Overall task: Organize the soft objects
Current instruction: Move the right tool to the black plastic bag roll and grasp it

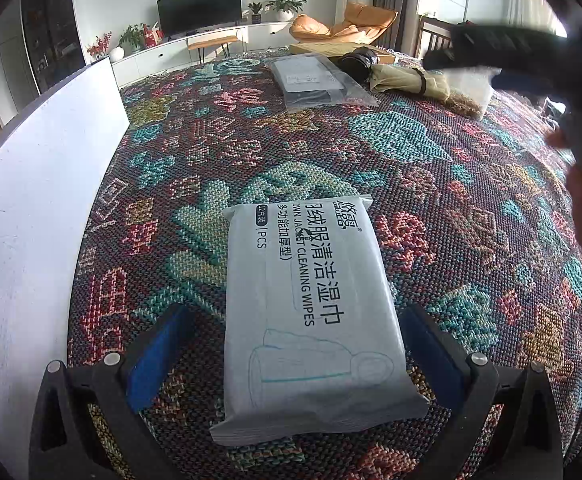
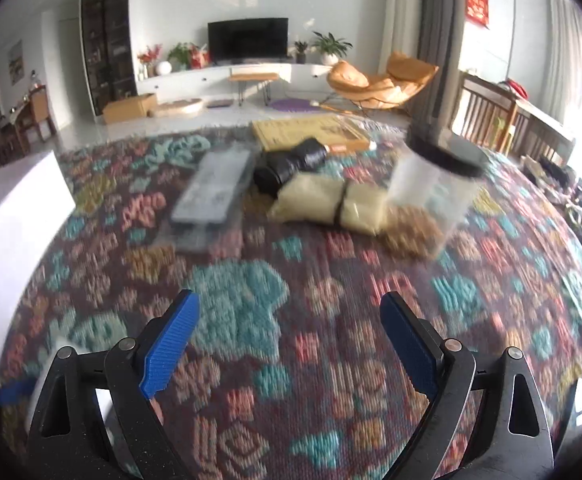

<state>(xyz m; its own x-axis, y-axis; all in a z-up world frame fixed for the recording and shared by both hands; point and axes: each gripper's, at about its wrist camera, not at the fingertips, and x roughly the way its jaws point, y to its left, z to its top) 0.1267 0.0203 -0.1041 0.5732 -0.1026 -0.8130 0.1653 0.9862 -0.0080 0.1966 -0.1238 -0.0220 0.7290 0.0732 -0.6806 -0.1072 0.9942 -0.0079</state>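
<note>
A pale blue pack of cleaning wipes lies flat on the patterned tablecloth, its near end between the fingers of my left gripper. The jaws are open, with gaps on both sides of the pack. My right gripper is open and empty, held above the cloth; the left wrist view shows it blurred at the right edge. Farther back lie a grey packet in clear plastic, a black roll and a beige folded bundle with a black band.
A white box stands along the table's left side. A clear jar with a black lid, holding brown contents, stands at the back right beside the beige bundle. A flat cardboard piece lies at the far edge. Chairs stand beyond the table.
</note>
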